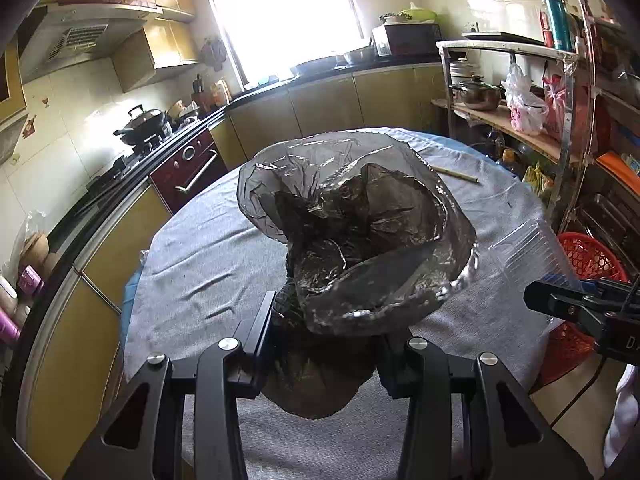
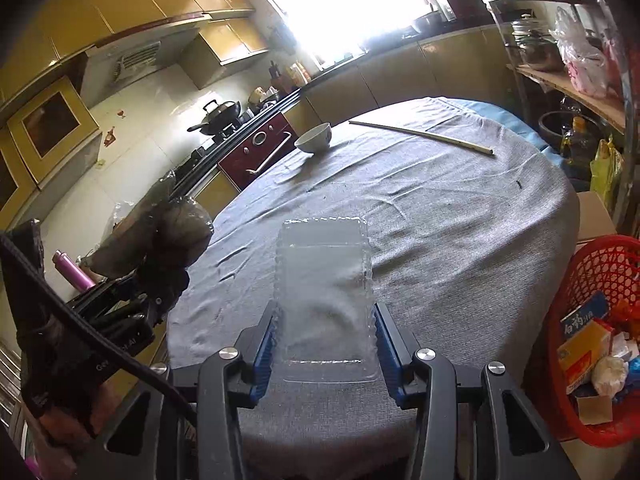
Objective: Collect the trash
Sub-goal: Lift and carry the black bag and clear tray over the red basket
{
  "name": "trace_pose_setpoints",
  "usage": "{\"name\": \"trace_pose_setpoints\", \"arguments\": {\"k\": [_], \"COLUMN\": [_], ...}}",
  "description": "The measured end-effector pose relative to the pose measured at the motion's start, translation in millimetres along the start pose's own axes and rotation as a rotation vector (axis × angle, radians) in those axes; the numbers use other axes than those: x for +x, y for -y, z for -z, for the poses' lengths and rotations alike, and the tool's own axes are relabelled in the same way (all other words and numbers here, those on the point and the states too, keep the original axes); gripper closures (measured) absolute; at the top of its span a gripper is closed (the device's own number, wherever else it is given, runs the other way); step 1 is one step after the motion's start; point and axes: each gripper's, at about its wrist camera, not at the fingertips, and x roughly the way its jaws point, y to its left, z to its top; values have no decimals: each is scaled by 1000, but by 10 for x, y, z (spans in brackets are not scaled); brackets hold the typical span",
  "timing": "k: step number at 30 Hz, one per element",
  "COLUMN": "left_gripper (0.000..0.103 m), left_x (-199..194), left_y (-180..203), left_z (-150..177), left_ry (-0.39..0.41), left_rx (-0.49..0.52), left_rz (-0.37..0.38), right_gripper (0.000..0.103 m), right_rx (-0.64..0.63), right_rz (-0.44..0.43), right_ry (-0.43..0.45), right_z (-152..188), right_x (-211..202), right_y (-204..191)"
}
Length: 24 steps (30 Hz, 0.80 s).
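Note:
My left gripper (image 1: 324, 320) is shut on a crumpled dark translucent plastic bag (image 1: 352, 224), which billows up and open above the grey-clothed round table (image 1: 208, 248). In the right wrist view the same bag (image 2: 160, 236) and left gripper sit at the left edge. A clear plastic clamshell tray (image 2: 324, 292) stands between the blue-padded fingers (image 2: 266, 344) of my right gripper (image 2: 325, 344), which is shut on it above the table (image 2: 460, 220). The tray (image 1: 528, 248) and the right gripper's tip (image 1: 568, 304) also show at the right of the left wrist view.
A white bowl (image 2: 316, 138) and a chopstick (image 2: 420, 136) lie at the table's far side. A red basket (image 2: 600, 340) full of packaging stands on the floor at the right. Kitchen counters with a stove and wok (image 2: 218, 118) run along the left; a metal shelf rack (image 1: 520, 92) stands right.

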Motion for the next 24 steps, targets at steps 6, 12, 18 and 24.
{"name": "trace_pose_setpoints", "arguments": {"k": [6,12,18,24], "left_gripper": [58,58,58,58], "left_x": [99,350,621,777], "left_y": [-2,-73,-218,-316], "left_z": [-63,-100,-128,-121], "left_ry": [5,-20,-41,-50], "left_rx": [-1,-12,-33,-33], "left_rz": [-1,11,34,65], "right_gripper": [55,55,55,55], "right_rx": [13,32,35,38], "right_rz": [10,30,59,108], "right_ry": [-18,-47,-81,-90], "right_z": [-48,-137,-224,-271], "right_x": [68,264,543,656], "right_y": [92,167,129,59]}}
